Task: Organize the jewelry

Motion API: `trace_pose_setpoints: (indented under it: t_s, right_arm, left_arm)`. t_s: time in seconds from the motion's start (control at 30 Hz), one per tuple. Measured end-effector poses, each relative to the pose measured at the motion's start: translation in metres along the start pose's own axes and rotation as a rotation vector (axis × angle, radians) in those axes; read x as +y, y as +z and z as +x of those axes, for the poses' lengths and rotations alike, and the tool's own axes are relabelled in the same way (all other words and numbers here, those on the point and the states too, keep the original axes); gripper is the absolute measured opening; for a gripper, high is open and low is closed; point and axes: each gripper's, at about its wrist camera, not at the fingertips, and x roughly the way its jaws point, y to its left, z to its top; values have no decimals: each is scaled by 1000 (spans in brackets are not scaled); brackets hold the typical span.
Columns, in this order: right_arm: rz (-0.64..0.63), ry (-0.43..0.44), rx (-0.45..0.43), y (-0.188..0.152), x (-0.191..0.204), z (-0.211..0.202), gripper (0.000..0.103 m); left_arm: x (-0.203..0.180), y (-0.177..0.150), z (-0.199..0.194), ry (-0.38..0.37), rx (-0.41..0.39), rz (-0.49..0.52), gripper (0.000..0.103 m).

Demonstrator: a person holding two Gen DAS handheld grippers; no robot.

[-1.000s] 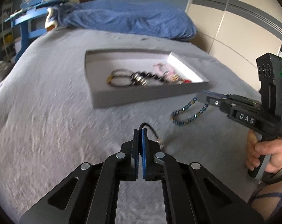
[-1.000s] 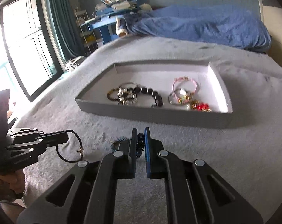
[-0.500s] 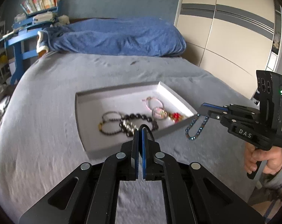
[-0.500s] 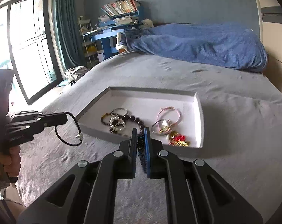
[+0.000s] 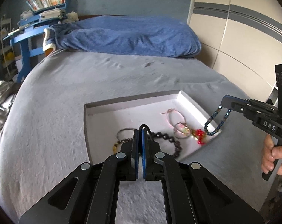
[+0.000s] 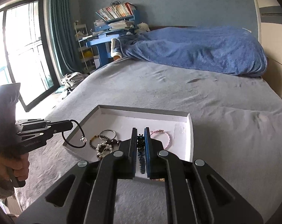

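Above the near edge of the white tray [image 6: 189, 130], the left gripper [image 6: 70, 125] pinches a black cord bracelet [image 6: 76, 140] and the right gripper [image 5: 224, 102] is closed on a blue beaded bracelet [image 5: 214, 124]; both loops hang free. They look light, limp and a little slippery, so a pinch on the strand itself, away from charm or clasp, seems safest.

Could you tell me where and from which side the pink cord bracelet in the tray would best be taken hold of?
Probably the far arc of the pink cord bracelet, coming from above. It lies flat on the white floor of the tray, so only a downward pinch across the thin cord seems workable. Its near arc touches the charm bracelet, while the far arc has bare floor around it.
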Motion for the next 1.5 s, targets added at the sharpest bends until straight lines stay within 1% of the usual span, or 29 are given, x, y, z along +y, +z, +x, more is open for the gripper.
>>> trace_pose_setpoints:
  t_s: [0.13, 0.3, 0.43, 0.53, 0.6, 0.63, 0.7, 0.73, 0.77, 0.8, 0.83, 0.87, 0.9, 0.97, 1.07, 1.1, 1.17, 1.2, 1.23, 1.27, 1.43, 1.5]
  right_arm:
    - [12, 13, 35, -7, 1, 17, 7]
    - [31, 10, 84, -23, -3, 35, 7]
    - [39, -31, 114, -36, -10, 44, 7]
    - [59, -59, 127, -42, -18, 47, 7]
    - [68, -70, 135, -45, -22, 50, 7]
    - [68, -78, 137, -47, -23, 51, 7]
    - [62, -92, 130, -49, -24, 51, 8]
    - [60, -93, 124, -51, -24, 51, 8]
    - [56, -97, 118, -52, -23, 50, 9]
    - [53, -99, 112, -52, -23, 48, 11]
    - [52, -98, 106, -53, -23, 47, 14]
    - [52, -97, 101, -53, -23, 46, 19]
    - [51, -96, 91, -53, -23, 44, 25]
    - [50, -94, 74, -52, -22, 40, 29]
    - [39, -94, 45, -52, -19, 33, 41]
    - [38, -93, 36, -52, -18, 30, 46]
    - [37, -91, 15, -55, -15, 23, 54]
    - [36, -90, 8, -56, -15, 21, 57]
    - [35, -91, 5, -58, -14, 19, 59]
    - [37, -91, 3, -60, -14, 17, 62]
    - [58, -89, -13, -74, -11, 4, 72]
    - [66, -95, -30, -81, -9, -3, 81]
  left_arm:
    - [6, -4, 16, 15, 33, -19, 3]
    - [9, -21, 33, 27, 82, -33, 3]
    - [11, -33, 40, 35, 107, -42, 3]
    - [8, -40, 44, 61, 119, -9, 3]
    - [9, -42, 45, 77, 120, -8, 3]
    - [9, -43, 45, 79, 118, -14, 5]
    - [12, -44, 44, 90, 108, -34, 14]
    - [13, -45, 43, 100, 100, -41, 23]
    - [14, -46, 42, 103, 95, -43, 28]
    - [14, -47, 40, 106, 88, -42, 30]
    - [13, -48, 39, 108, 81, -39, 36]
    - [12, -48, 38, 109, 75, -35, 44]
    - [10, -48, 37, 108, 69, -30, 48]
    - [7, -47, 35, 111, 59, -25, 68]
    - [1, -48, 28, 106, 30, -22, 79]
    - [-1, -48, 26, 106, 20, -25, 81]
    - [-3, -50, 20, 102, -1, -36, 85]
    - [-3, -51, 17, 99, -9, -44, 86]
    - [-4, -53, 14, 98, -17, -52, 90]
    - [-6, -55, 10, 97, -27, -56, 93]
    - [-9, -63, -8, 106, -79, -74, 95]
    - [-11, -68, -18, 117, -122, -79, 97]
